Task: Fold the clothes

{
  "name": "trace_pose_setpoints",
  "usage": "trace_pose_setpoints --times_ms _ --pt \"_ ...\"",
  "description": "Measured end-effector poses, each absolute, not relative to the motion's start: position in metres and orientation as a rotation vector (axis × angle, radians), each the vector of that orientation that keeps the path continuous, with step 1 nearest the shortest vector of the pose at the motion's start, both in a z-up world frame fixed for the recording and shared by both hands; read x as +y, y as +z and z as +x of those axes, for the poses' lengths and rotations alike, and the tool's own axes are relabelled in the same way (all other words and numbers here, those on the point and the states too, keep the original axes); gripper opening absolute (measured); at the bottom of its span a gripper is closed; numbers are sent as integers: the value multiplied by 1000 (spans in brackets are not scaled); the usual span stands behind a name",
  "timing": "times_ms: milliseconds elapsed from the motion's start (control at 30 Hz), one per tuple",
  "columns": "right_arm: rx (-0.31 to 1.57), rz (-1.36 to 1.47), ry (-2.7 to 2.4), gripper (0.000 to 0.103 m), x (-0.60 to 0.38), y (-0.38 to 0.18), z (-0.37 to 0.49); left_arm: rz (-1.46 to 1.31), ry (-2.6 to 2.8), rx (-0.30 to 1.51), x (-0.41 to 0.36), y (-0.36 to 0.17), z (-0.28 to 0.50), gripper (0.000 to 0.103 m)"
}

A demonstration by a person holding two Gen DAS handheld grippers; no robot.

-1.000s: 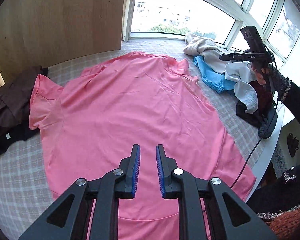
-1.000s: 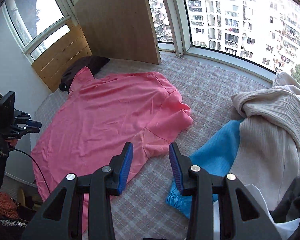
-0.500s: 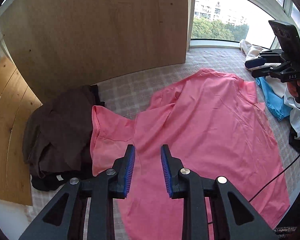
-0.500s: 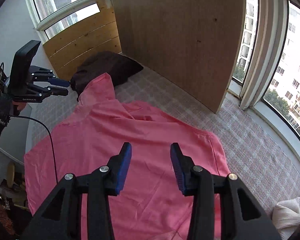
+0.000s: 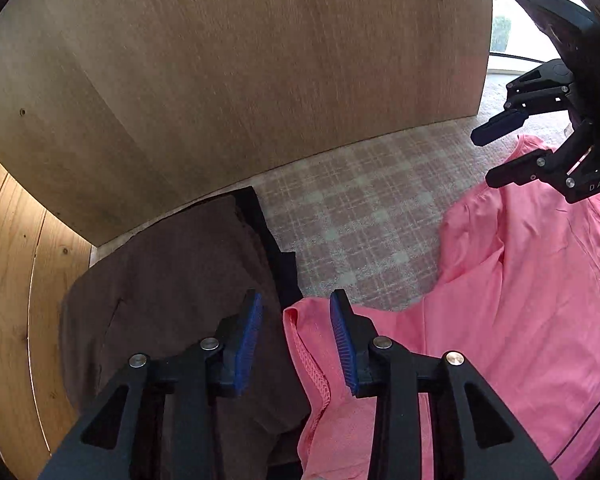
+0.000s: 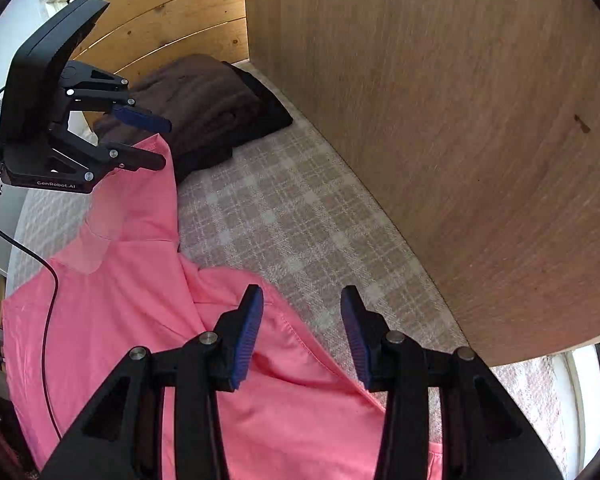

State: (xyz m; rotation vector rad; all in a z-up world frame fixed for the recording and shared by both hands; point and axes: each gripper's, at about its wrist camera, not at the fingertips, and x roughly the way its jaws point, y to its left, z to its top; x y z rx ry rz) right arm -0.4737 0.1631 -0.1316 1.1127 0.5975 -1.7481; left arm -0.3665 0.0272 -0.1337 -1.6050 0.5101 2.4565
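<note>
Pink shirt point(image 5: 520, 320) lies spread on a checked surface point(image 5: 360, 216), with one sleeve point(image 5: 312, 356) reaching toward a pile of brown clothes point(image 5: 172, 288) at the foot of a wooden board point(image 5: 240, 72). Left tongs point(image 5: 296, 340) point steeply down over that sleeve's hem; their jaws are opening, blue pads apart, and the hem shows in the gap between them without either pad pressing on it. In the right wrist view the same tongs appear at the upper left, over the sleeve end where it meets the brown pile. Right tongs point(image 6: 302, 332) stand parted above the opposite edge of the shirt point(image 6: 140, 320), where pink cloth gives way to the checked surface point(image 6: 300, 216); nothing is clamped between them. In the left wrist view these tongs show at the far right, over the shirt's far side. A black cable point(image 6: 48, 320) trails across the pink cloth below the left tongs. The brown clothes point(image 6: 196, 104) sit folded in the corner between the board point(image 6: 440, 120) and a plank wall point(image 6: 160, 24).
</note>
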Motion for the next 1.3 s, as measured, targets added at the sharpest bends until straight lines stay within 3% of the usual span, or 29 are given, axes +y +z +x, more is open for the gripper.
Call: trace_pose_setpoints --times_ms 33,67,100,233,367,400,433,467,733,867,933,1000,1133,1267,1300 --pt "612 1118 -1730 40 159 -135 -474 -1608 2442 526 27 -137 -367 21" --pt "624 1122 -1709 40 154 -138 -473 -1607 2439 540 25 -139 -366 3" --pt "630 1126 -1685 40 149 -141 -472 -1604 2440 532 22 -139 -366 2" --pt "628 1158 -1601 40 132 -155 -470 -1551 2462 339 3 -123 -361 1" --pt "635 1163 -1551 40 122 -162 -465 -1545 2474 352 0 -119 -358 1" --pt "629 1157 -1545 35 121 -161 -464 -1547 2475 354 -1 -120 -358 1" --pt "615 1164 -1537 10 121 -160 -463 -1548 2477 347 -1 -120 -357 1" --pt "602 1170 -1535 4 122 -159 -463 -1542 2485 334 -2 -118 -356 1" --pt "451 1127 -1776 4 154 -130 -489 -1454 2627 211 -41 -88 -337 1" --pt "520 1099 -1866 4 151 -133 -497 -1477 2679 149 -66 -87 -338 1" --pt "577 1054 -1882 6 146 -133 -493 -1508 2702 182 -72 -92 -340 0" --pt "502 1069 -1856 13 147 -130 -496 -1528 2705 157 -79 -99 -343 0" --pt "449 1048 -1904 41 155 -119 -503 -1517 2705 112 -86 -99 -340 0" --pt "425 1050 -1913 43 164 -112 -507 -1463 2668 106 -72 -89 -337 2" --pt "407 1054 -1910 43 168 -111 -508 -1456 2652 126 -64 -88 -338 9"
